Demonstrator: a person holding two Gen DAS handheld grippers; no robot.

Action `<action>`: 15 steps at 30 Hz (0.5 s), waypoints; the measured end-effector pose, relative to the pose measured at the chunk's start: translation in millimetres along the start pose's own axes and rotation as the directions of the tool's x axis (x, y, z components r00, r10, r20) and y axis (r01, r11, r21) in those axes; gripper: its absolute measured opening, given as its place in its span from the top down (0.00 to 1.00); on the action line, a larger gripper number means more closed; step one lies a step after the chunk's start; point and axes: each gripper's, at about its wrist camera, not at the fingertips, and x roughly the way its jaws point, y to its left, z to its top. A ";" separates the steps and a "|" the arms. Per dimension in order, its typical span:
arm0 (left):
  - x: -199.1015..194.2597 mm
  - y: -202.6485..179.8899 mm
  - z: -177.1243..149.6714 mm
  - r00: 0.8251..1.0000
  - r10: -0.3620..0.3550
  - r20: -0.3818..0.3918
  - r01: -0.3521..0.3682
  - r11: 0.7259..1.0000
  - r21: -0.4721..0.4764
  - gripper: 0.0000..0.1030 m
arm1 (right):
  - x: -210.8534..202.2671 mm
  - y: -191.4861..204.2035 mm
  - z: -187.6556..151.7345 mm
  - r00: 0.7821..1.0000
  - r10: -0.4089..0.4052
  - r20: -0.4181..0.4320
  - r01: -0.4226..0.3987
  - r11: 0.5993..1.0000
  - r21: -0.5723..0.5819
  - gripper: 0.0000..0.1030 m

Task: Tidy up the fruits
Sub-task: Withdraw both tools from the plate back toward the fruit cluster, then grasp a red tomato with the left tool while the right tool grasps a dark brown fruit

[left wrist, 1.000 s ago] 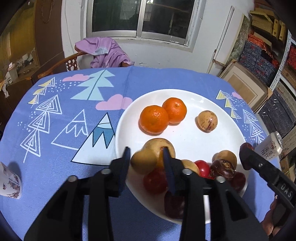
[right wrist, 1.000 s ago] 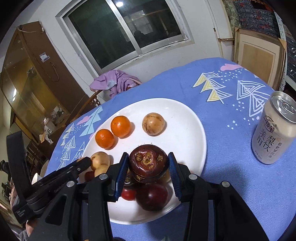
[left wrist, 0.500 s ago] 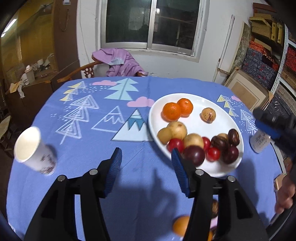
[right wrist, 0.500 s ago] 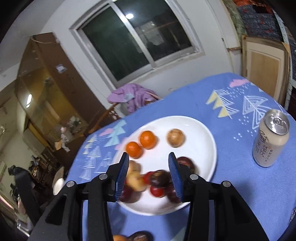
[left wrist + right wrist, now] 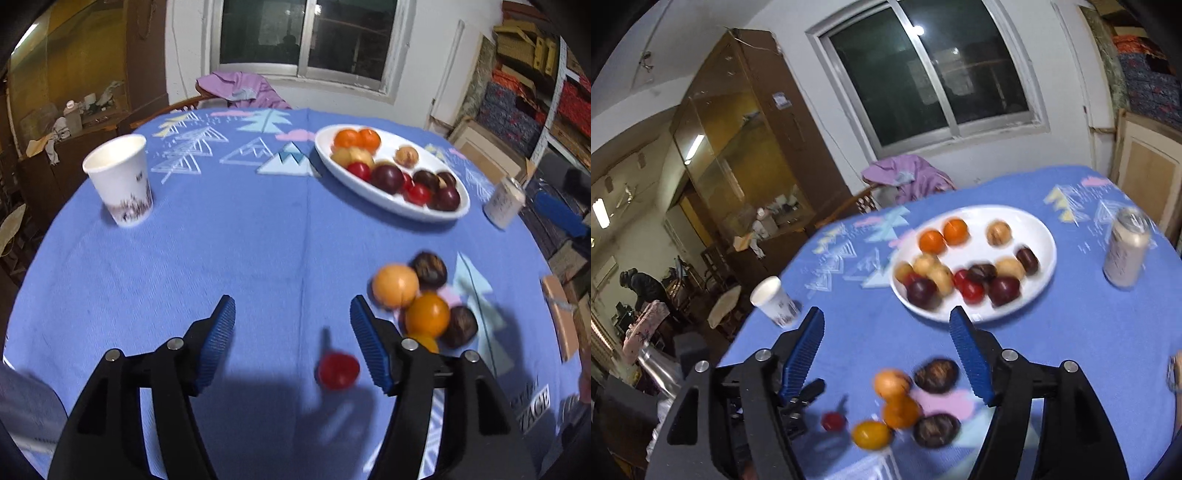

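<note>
Now both ribbed-padded grippers, left (image 5: 291, 332) and right (image 5: 886, 345), gape empty over woven tablecloth (image 5: 221, 258).

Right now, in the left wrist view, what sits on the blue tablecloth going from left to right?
Paper cup → small red fruit between the open tongs → white plate of fruit → drink can.

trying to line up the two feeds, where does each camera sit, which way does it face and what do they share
Left wrist: on the left gripper, looking down and forward over the blue table; its open jaws frame a small red fruit.
Right wrist: on the right gripper, angled toward the window; open jaws, and the left gripper's body lower left.
Shared: white plate, paper cup, can, loose fruit cluster.
</note>
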 end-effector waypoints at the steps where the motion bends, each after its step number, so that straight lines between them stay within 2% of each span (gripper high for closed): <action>1: 0.1 0.4 -5.6 1.000 -0.012 -0.017 0.012 1.000 -0.002 0.38 | 1.6 -8.6 -7.0 1.000 -0.014 -0.018 0.015 1.000 0.016 0.31; 4: 4.1 3.1 -15.7 0.997 -0.051 -0.057 0.049 0.998 -0.031 0.37 | 6.5 -33.5 -20.7 0.998 -0.030 -0.061 0.035 0.995 0.089 0.31; 9: 12.2 6.2 -20.5 0.990 -0.105 -0.091 0.099 0.993 -0.065 0.39 | 11.6 -50.1 -24.9 0.996 0.012 -0.087 0.003 0.986 0.169 0.29; 12: 17.5 5.6 -20.7 0.983 -0.147 -0.111 0.139 0.987 -0.079 0.44 | 14.9 -53.3 -25.7 0.995 0.020 -0.101 0.000 0.980 0.197 0.28; 15: 15.5 3.8 -20.7 0.980 -0.168 -0.106 0.160 0.984 -0.078 0.54 | 15.3 -54.6 -24.7 0.994 0.026 -0.102 -0.004 0.978 0.210 0.27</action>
